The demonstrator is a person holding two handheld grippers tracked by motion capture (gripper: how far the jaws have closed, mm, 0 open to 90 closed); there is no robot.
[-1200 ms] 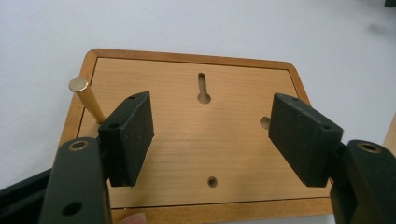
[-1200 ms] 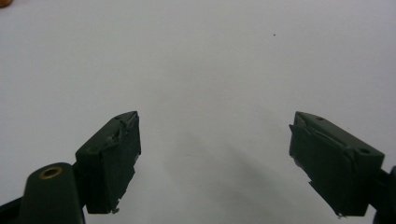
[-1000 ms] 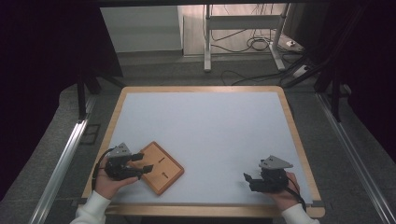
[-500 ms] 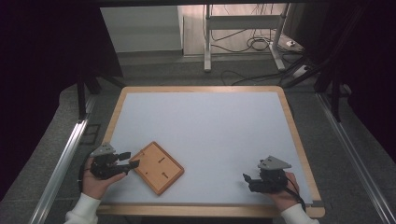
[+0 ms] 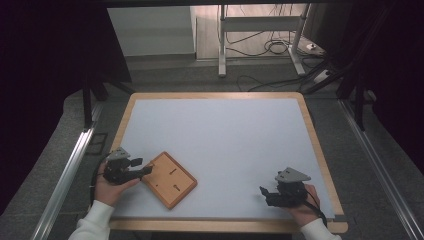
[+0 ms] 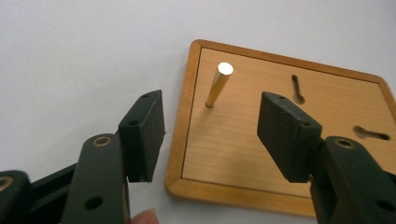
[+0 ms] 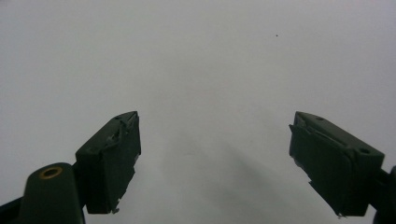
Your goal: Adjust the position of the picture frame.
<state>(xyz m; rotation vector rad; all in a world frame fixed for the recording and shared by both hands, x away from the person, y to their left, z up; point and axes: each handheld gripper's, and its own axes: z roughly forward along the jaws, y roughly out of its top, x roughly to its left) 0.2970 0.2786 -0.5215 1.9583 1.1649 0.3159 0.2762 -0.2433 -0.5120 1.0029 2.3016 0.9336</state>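
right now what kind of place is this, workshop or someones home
Most likely a lab recording station, not a home: a framed white table holding just one wooden board, dark curtains at the sides, and loose cables on the floor beyond.

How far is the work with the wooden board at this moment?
Done: the wooden board lies flat on the table, one brass peg upright in it. In hand: nothing; the left gripper is open at the board's edge, and the right gripper is open over bare table. Left: two slots remain empty; the goal is unclear.
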